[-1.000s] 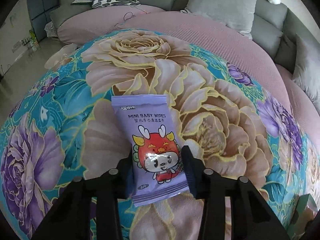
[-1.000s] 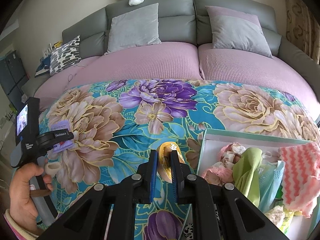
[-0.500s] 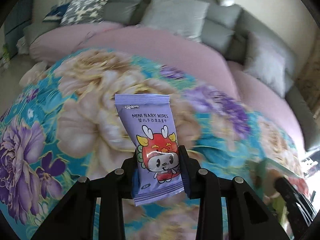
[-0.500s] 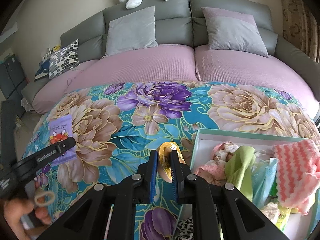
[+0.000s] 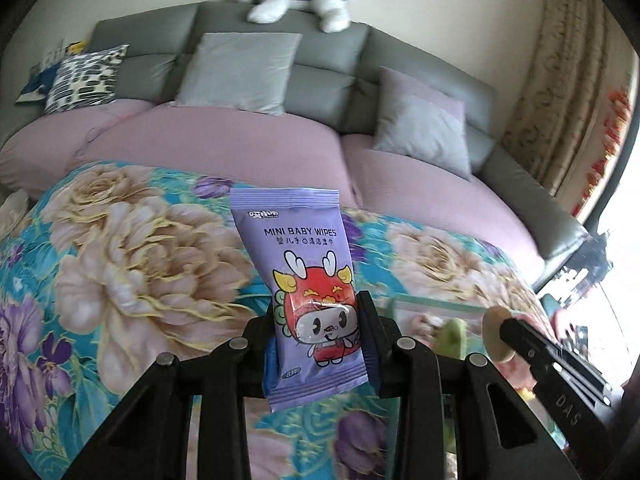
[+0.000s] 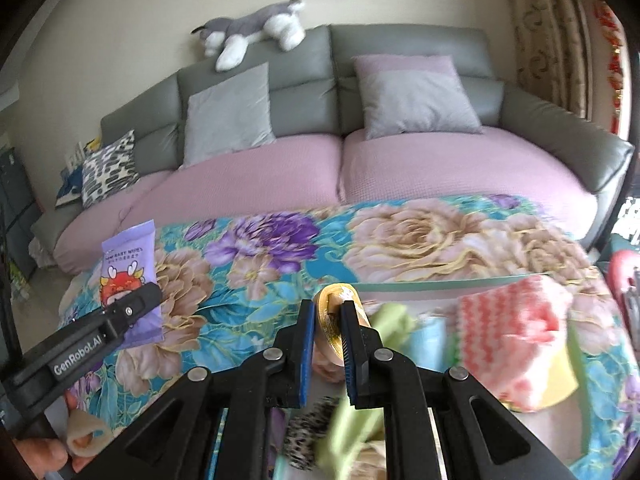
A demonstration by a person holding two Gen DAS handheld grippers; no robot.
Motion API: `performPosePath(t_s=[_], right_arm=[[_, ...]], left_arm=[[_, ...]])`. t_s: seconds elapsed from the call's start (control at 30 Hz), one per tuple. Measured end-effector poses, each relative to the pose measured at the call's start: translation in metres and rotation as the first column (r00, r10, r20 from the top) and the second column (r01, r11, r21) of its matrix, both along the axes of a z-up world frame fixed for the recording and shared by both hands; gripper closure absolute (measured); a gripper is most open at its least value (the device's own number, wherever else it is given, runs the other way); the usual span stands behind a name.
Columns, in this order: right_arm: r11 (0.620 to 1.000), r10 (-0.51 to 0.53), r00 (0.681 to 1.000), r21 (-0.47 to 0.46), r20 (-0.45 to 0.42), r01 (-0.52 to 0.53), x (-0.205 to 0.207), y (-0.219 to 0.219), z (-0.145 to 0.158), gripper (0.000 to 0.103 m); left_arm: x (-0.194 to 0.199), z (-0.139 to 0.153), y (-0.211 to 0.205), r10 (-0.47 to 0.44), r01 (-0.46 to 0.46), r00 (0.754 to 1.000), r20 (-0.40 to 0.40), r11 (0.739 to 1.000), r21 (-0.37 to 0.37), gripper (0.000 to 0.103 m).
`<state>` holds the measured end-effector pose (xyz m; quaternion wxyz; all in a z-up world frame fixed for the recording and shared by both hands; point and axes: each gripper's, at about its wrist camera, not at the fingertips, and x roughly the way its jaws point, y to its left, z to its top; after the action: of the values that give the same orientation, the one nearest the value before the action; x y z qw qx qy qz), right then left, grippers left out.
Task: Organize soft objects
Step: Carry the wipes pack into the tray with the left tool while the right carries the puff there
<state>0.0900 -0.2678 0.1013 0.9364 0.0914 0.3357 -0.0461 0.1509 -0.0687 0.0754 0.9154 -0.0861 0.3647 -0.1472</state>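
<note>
Left gripper (image 5: pixel 320 336) is closed on the purple pack of baby wipes (image 5: pixel 308 296); its two black fingers press the lower part of the pack from both sides, and the pack stands almost upright above them, lifted clear of the flowered blanket (image 5: pixel 132 248); the jaws have just been closing a little, with the pack between them. Right gripper (image 6: pixel 328 340) has its jaws very narrow and clamps a small yellow and gold thing (image 6: pixel 334 322); what this thing is I cannot tell, because the view there is blurred. Just beyond and below the right gripper there is the open box (image 6: pixel 440 282) with a pale green rim; inside it lie a pink and white wavy cloth (image 6: pixel 516 328), a light green cloth (image 6: pixel 394 320) and a spotted dark piece (image 6: pixel 306 440), all a bit smeared. In the right wrist view the left gripper with the pack is seen well to the left of the box, above the blanket. Farther back is the grey sofa (image 6: pixel 400 52) with pink seat covers (image 6: pixel 256 184), two grey cushions and a plush husky (image 6: pixel 252 28) lying on top of the backrest.
</note>
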Motion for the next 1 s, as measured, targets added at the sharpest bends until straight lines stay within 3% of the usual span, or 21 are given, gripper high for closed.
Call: performPosePath(t_s=[0.33, 0.7, 0.87, 1.0], right_arm=[[0.980, -0.197, 0.980, -0.013, 0.030, 0.198, -0.040, -0.066, 0.018, 0.089], [0.920, -0.393, 0.920, -0.008, -0.005, 0.393, -0.082, -0.130, 0.011, 0.089], [0.895, -0.444, 0.894, 0.012, -0.054, 0.446, -0.093, -0.151, 0.002, 0.089], [0.904, -0.423, 0.901, 0.015, -0.099, 0.426, -0.087, -0.152, -0.010, 0.089]], left_arm=[[-0.018, 0.002, -0.052, -0.167, 0.167, 0.986, -0.004, 0.986, 0.009, 0.067], [-0.046, -0.011, -0.124, -0.393, 0.394, 0.919, -0.035, 0.919, 0.027, 0.067], [-0.052, -0.020, -0.142, -0.433, 0.436, 0.899, -0.065, 0.899, 0.041, 0.067], [-0.053, -0.027, -0.149, -0.437, 0.442, 0.895, -0.083, 0.895, 0.052, 0.067]])
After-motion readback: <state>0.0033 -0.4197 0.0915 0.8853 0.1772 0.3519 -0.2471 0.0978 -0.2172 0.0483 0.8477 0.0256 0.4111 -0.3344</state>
